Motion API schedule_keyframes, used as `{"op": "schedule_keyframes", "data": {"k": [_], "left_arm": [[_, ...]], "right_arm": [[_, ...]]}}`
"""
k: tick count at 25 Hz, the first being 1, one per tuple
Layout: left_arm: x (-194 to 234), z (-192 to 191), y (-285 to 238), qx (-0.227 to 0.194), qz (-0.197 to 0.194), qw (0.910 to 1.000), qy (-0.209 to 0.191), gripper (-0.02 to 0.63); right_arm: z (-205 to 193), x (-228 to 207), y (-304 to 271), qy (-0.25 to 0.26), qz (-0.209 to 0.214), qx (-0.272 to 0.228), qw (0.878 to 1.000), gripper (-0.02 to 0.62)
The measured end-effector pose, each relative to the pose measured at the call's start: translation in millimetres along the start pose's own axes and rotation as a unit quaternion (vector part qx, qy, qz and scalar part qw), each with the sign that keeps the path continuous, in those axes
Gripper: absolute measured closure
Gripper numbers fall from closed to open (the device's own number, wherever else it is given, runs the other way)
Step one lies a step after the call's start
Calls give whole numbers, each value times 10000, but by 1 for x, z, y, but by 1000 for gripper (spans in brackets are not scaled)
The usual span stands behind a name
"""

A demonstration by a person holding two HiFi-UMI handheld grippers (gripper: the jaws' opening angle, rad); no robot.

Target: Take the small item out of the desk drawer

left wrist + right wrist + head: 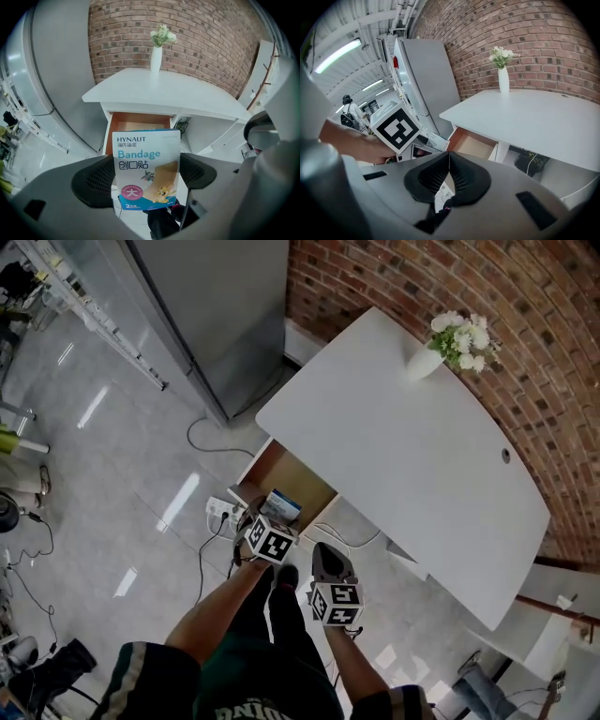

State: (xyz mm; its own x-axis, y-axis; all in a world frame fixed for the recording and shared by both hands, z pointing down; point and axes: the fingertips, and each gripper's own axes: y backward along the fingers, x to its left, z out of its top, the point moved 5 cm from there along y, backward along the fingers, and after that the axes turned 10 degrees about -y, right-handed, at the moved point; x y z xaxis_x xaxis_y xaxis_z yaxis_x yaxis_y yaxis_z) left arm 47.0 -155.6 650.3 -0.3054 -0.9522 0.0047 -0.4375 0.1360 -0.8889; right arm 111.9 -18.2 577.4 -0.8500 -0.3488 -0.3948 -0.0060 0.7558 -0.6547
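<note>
Left gripper (pixel 146 175): fingers (pixel 99 180) clamped on either side edge of a bandage box (pixel 146 161), a small white-and-blue carton held upright, printed face to the camera, in front of the open drawer (pixel 137 125) of the white desk (pixel 403 451). Right gripper (pixel 449 174): fingers (pixel 433 177) closed against each other with nothing between them, held beside the left gripper and short of the drawer. On the desk's far end: white vase of flowers (pixel 429 358), against the brick wall (pixel 525 324).
</note>
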Motion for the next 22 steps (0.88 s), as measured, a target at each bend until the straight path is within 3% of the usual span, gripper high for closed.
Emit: {"op": "schedule_keyframes", "data": {"k": [15, 22], "left_arm": [[1, 31, 111, -857, 427, 9954, 47, 176], [10, 69, 160, -1532, 775, 9851, 21, 176]], "right_arm": [[62, 37, 44, 592, 319, -569, 9961, 571], [109, 52, 62, 987, 559, -989, 9886, 571]]}}
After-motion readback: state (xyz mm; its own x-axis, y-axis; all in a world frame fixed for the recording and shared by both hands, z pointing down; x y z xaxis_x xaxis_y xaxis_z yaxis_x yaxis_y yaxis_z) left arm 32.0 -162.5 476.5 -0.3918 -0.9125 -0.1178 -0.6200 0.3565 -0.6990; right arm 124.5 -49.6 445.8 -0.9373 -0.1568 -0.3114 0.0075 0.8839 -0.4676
